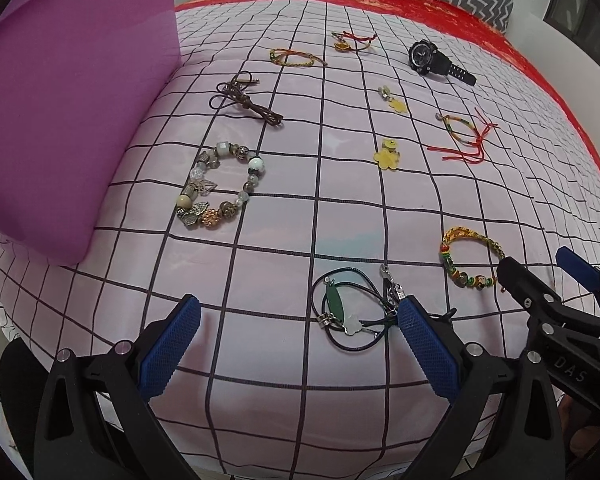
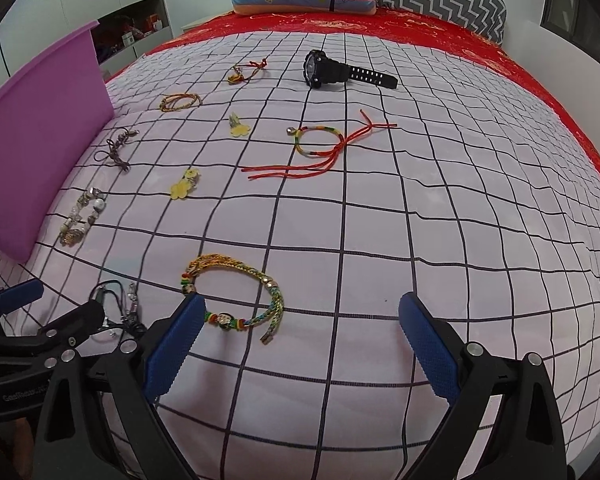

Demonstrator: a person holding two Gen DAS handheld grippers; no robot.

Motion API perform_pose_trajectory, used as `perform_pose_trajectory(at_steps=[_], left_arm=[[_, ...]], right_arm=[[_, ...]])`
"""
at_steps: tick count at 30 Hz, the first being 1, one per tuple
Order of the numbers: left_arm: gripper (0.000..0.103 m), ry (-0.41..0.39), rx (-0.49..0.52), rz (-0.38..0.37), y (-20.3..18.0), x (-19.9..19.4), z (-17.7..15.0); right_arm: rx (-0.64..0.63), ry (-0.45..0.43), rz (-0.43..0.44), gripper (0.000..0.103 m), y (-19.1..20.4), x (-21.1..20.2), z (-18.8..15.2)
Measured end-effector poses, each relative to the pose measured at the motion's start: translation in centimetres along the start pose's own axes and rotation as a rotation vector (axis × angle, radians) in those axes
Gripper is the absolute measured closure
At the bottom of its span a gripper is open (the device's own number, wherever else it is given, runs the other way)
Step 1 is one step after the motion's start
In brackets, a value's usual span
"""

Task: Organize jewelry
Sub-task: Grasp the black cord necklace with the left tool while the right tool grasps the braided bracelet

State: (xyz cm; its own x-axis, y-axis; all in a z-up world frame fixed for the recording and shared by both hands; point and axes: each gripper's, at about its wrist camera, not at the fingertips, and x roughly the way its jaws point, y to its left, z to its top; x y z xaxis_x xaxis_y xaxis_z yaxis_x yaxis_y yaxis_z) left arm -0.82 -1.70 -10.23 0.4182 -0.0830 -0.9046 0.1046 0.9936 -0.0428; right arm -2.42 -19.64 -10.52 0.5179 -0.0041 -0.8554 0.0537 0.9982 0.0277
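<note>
Both grippers hang low over the near edge of the bed, over the checked sheet [image 1: 340,208], and neither one holds anything; the left gripper [image 1: 298,334] has its jaws spread wide, and the right gripper [image 2: 300,336] also stands wide open. I judge the step in hand is the first pick, and the natural pieces are the two nearest ones. The black cord necklace [image 1: 354,312] with its green pendant lies by the near edge, just inside the right finger of the left gripper — its clasp end is touching or nearly touching that blue pad, I cannot tell which. So the necklace is off-centre between the jaws, and the left gripper would do well to shift toward its right before it closes, otherwise only a loose loop of cord is caught and the pendant may swing free. The braided yellow bracelet [image 2: 236,292] with coloured beads lies just beside the left finger of the right gripper, partly between the jaws but far to that side; the same correction applies, in the opposite direction. The soft sheet gives under pressure, so the pads should come down close and pinch a thick part, the beads or the braid. The purple box [image 1: 72,112] stands at the left edge of the bed, probably the place for the pieces — the beaded charm bracelet [image 1: 220,186] lies just beside it, and the black watch [image 2: 340,70] is well apart, toward the far edge.
</note>
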Motion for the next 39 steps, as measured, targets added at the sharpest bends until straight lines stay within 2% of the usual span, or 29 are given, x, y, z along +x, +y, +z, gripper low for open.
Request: perform_pose_trajectory(at_steps=[7, 16, 25, 27, 30, 32, 33, 35, 37, 38, 39], left_arm=[[0.008, 0.011, -0.004, 0.012, -0.2, 1.3, -0.1], [0.006, 0.014, 0.015, 0.029, -0.8, 2.4, -0.4], [0.008, -0.002, 0.017, 0.044, -1.1, 2.6, -0.6], [0.013, -0.005, 0.020, 0.041, -1.3, 2.5, -0.7], [0.027, -0.009, 0.039, 0.029, -1.8, 2.2, -0.8], [0.043, -0.012, 0.045, 0.006, -2.1, 1.9, -0.7], [0.048, -0.014, 0.045, -0.003, -2.1, 1.8, -0.7], [0.067, -0.016, 0.051, -0.011, -2.3, 1.6, -0.8], [0.083, -0.013, 0.061, -0.009, -2.5, 1.6, -0.8], [0.092, -0.010, 0.063, -0.018, -2.5, 1.6, -0.8], [0.096, -0.009, 0.060, -0.027, -2.5, 1.6, -0.7]], right_arm=[[-0.014, 0.046, -0.030, 0.010, -0.1, 1.8, 0.0], [-0.006, 0.051, -0.008, 0.010, -0.4, 2.8, -0.1], [-0.051, 0.058, -0.013, 0.019, 0.3, 3.4, -0.2], [-0.067, 0.053, -0.009, 0.029, 0.7, 3.2, -0.3], [-0.094, 0.048, -0.006, 0.039, 1.3, 3.0, -0.4], [-0.096, 0.047, 0.003, 0.044, 1.4, 2.9, -0.5], [-0.095, 0.047, 0.004, 0.049, 1.5, 2.9, -0.5], [-0.102, 0.045, 0.008, 0.057, 1.7, 2.6, -0.6], [-0.110, 0.045, 0.010, 0.066, 2.0, 2.5, -0.6], [-0.113, 0.044, 0.008, 0.078, 2.0, 2.4, -0.6], [-0.114, 0.042, 0.008, 0.094, 2.1, 2.3, -0.6]])
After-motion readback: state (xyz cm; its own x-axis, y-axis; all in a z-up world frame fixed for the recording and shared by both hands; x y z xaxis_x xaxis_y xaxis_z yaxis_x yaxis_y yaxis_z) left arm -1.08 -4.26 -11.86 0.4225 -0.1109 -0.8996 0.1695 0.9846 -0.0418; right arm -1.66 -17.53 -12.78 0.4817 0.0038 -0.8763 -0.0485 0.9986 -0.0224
